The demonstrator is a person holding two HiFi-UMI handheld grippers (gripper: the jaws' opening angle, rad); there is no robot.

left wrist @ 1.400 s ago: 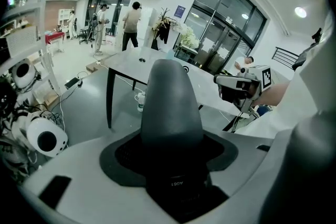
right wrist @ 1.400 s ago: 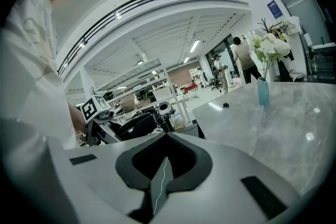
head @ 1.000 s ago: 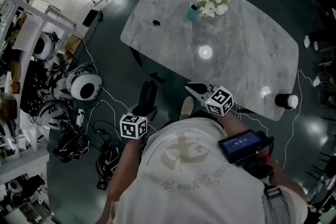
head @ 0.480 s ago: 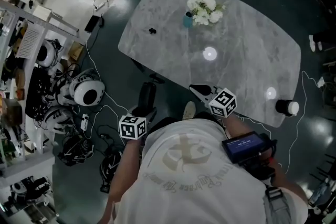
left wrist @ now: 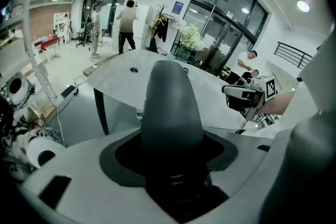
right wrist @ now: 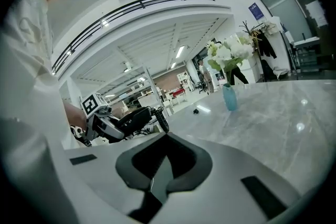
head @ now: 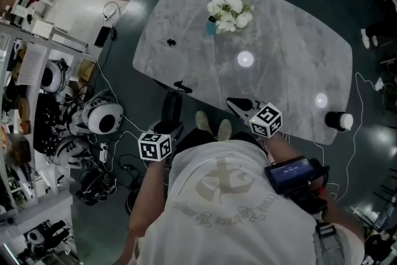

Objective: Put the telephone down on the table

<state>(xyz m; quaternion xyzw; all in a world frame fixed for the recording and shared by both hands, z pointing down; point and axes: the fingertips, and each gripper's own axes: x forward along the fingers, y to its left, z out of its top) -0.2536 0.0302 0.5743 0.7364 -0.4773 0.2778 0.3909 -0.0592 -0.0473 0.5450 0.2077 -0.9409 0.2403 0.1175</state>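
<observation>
Left tongs (head: 172, 128) tilt downward, seemingly gripping telephone (head: 173, 107)

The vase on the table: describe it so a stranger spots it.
Start at the big grey marble table. Toward its far side stands a small teal vase of white flowers. Its nearest neighbour, a tiny black object, bears no flowers.
</observation>
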